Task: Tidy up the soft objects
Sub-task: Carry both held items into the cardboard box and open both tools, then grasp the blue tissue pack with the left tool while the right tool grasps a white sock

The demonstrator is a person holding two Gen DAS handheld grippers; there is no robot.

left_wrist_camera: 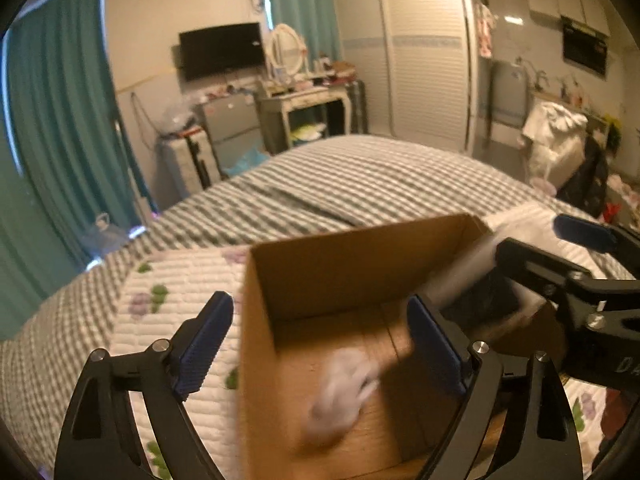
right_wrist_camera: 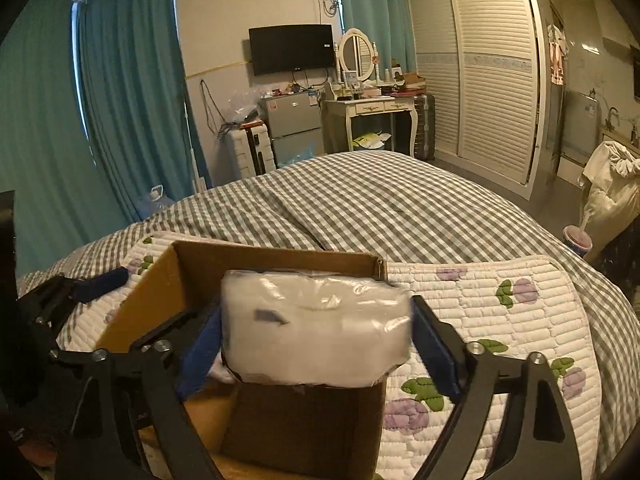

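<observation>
This is a bedroom in a home. A bed with a grey-and-white checked cover (right_wrist_camera: 380, 208) fills the middle, and behind it stand teal curtains (right_wrist_camera: 128, 92), a black wall television (right_wrist_camera: 291, 49), a white dressing table with an oval mirror (right_wrist_camera: 374, 110) and a white louvred wardrobe (right_wrist_camera: 480, 76).

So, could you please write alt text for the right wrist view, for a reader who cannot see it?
The right tool grips a white plastic-wrapped soft pack over an open cardboard box. The box sits on a floral quilted mat on a gingham-covered bed; the left tool is at the box's left side.
</observation>
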